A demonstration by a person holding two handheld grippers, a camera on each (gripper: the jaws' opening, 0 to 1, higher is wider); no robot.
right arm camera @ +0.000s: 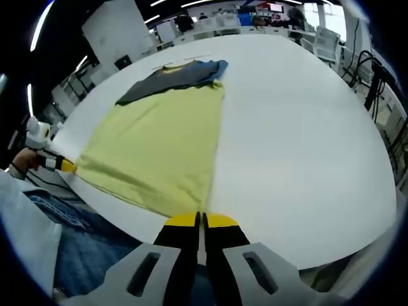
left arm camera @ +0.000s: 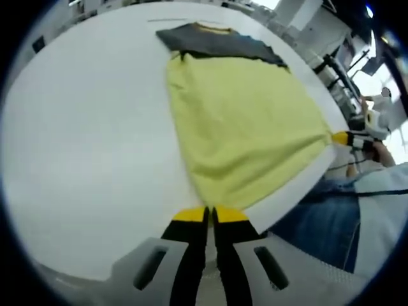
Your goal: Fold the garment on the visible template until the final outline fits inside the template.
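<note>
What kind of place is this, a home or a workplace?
Probably a workplace, an open office or lab: a large white table holds the yellow-and-grey garment, with office chairs and ceiling strip lights behind.

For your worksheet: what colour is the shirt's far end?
Dark grey; the shirt is otherwise yellow. Clearest in the right gripper view.

White table (right arm camera: 306, 140) broad, round-edged, bare surface right of cloth. Person's blue jeans (left arm camera: 325, 223) at near table edge, white sleeve (left arm camera: 389, 204) beside. Far background: white office chair (right arm camera: 326, 39) at far right, desks and monitors (right arm camera: 255, 11) along far wall, ceiling light strips (right arm camera: 39, 25) at left.
</note>
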